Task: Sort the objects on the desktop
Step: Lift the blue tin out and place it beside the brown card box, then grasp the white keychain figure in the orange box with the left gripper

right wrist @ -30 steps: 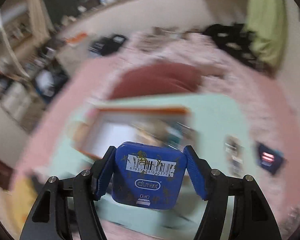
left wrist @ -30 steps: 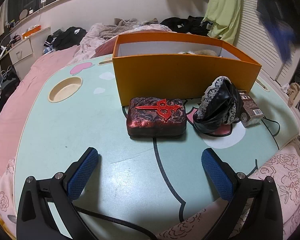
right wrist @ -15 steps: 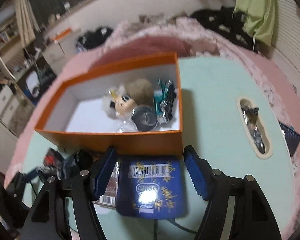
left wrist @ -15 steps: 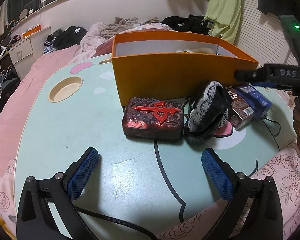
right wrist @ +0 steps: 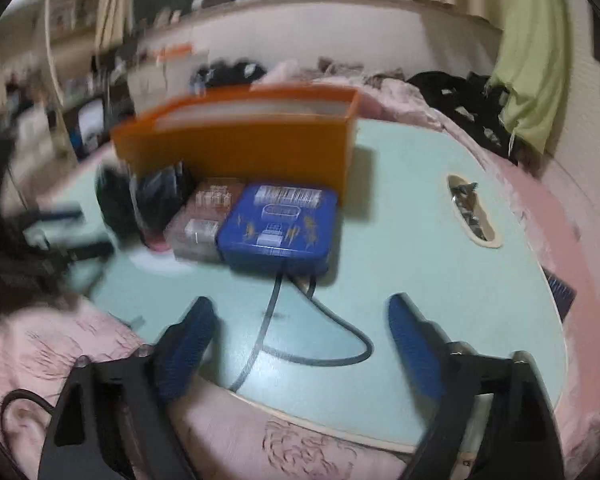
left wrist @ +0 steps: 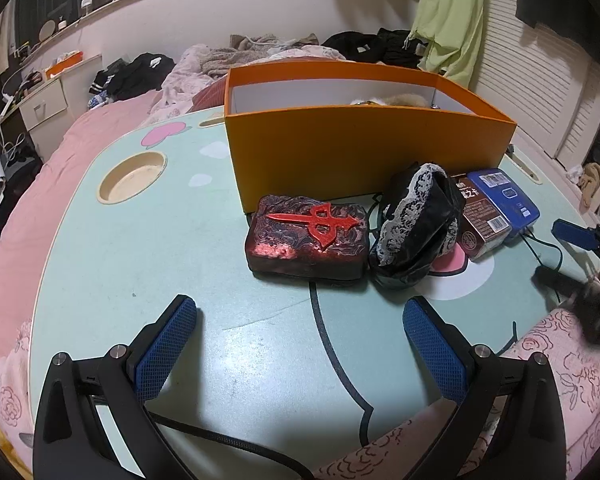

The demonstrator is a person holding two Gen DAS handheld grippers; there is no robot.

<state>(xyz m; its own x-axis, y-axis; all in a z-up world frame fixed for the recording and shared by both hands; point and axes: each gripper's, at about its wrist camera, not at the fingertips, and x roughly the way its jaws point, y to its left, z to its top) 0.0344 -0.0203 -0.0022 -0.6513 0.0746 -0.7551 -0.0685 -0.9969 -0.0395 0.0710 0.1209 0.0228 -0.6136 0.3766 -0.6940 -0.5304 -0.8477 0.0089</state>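
Note:
On the mint-green table an orange box stands at the back. In front of it lie a dark red block with a red emblem, a black lace pouch, a brown carton and a blue tin. My left gripper is open and empty, short of the red block. My right gripper is open and empty, pulled back from the blue tin; it also shows at the right edge of the left wrist view.
A round cup recess sits in the table's far left. A slot with small items is at the right side. A black cable runs across the table in front of the tin. Pink bedding surrounds the table.
My right gripper carried the blue tin down, set it on the table beside the brown carton, opened and drew back. The left gripper has stayed still.

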